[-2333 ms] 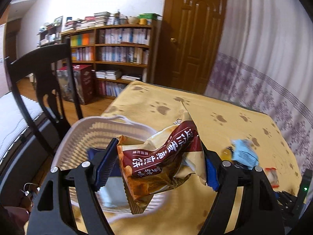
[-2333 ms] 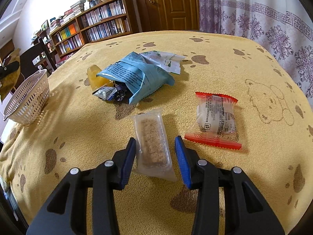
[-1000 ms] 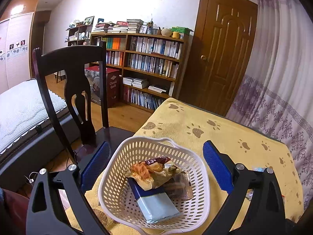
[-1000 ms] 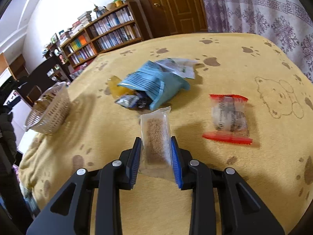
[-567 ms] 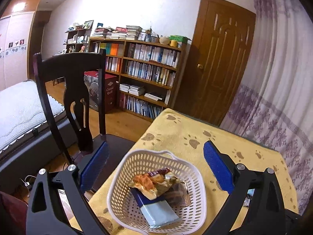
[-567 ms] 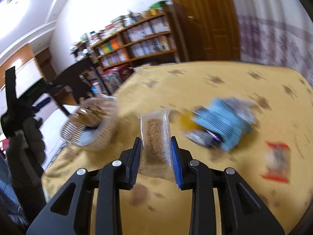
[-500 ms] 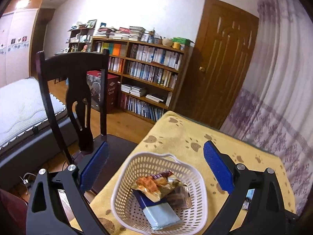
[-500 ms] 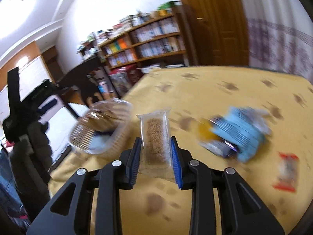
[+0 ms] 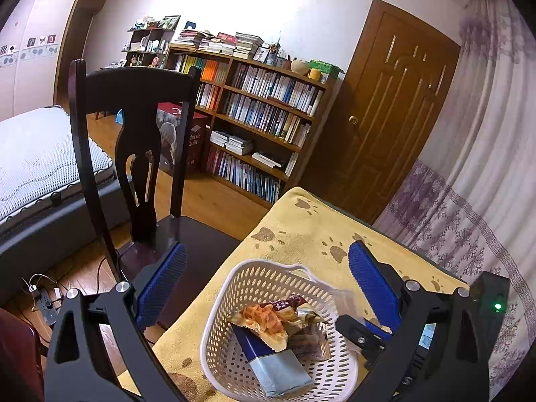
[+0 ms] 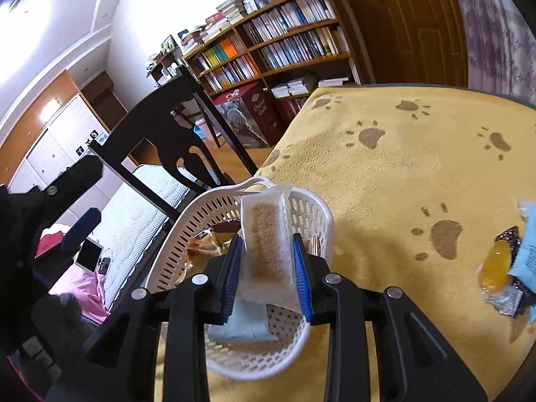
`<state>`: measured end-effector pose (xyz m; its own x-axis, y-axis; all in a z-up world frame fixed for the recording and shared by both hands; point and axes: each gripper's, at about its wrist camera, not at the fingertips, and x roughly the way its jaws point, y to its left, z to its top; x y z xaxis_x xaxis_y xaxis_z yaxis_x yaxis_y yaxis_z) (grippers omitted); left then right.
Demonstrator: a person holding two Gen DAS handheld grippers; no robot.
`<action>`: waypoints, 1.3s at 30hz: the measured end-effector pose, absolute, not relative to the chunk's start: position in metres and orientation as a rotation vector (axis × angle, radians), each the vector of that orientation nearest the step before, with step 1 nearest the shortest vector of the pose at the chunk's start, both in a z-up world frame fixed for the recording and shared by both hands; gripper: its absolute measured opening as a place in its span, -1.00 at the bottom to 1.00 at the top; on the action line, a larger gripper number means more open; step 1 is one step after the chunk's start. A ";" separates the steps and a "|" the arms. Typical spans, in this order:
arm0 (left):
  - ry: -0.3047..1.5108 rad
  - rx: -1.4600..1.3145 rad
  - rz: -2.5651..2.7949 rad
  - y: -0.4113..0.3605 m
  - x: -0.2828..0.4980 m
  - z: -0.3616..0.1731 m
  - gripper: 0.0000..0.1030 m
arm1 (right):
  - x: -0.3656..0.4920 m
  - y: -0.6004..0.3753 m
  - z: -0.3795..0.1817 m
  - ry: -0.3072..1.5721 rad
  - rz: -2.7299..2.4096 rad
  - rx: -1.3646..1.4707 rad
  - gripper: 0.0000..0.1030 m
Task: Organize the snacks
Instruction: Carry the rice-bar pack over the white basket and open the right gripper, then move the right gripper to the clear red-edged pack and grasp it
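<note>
A white perforated basket (image 9: pixel 234 288) (image 10: pixel 187 234) stands at the corner of the yellow paw-print table. Inside lie a brown chip bag (image 9: pixel 268 318), a blue-and-grey packet (image 9: pixel 274 365) (image 10: pixel 244 325) and a small clear wrapper. My right gripper (image 10: pixel 268 251) is shut on a clear-wrapped cereal bar (image 10: pixel 266 241) and holds it over the basket's near rim. Its black jaw tips and the bar's wrapper (image 9: pixel 348 301) show at the basket's right side in the left wrist view. My left gripper (image 9: pixel 264 278) hangs open above and behind the basket, holding nothing.
A dark wooden chair (image 9: pixel 134 140) (image 10: pixel 167 127) stands right behind the basket at the table's edge. More snacks lie at the right: a yellow jelly (image 10: pixel 495 264), a light-blue bag (image 10: pixel 526 251) and dark wrappers. Beyond are a bookshelf (image 9: pixel 254 117), a door and a bed.
My right gripper carried the cereal bar leftward across the table to the basket. My left gripper, having dropped the chip bag into the basket earlier, lifted away and stays open.
</note>
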<state>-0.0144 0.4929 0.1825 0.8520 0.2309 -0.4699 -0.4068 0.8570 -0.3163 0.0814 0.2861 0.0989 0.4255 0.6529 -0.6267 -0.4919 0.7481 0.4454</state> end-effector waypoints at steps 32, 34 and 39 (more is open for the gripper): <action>0.469 -0.350 0.304 0.464 -0.006 0.179 0.91 | 0.049 0.207 0.084 0.755 0.543 0.157 -0.08; 0.473 -0.339 0.298 0.459 -0.004 0.178 0.91 | 0.048 0.194 0.078 0.757 0.510 0.162 -0.06; 0.489 -0.313 0.288 0.449 0.000 0.175 0.91 | 0.045 0.156 0.067 0.737 0.400 0.147 0.00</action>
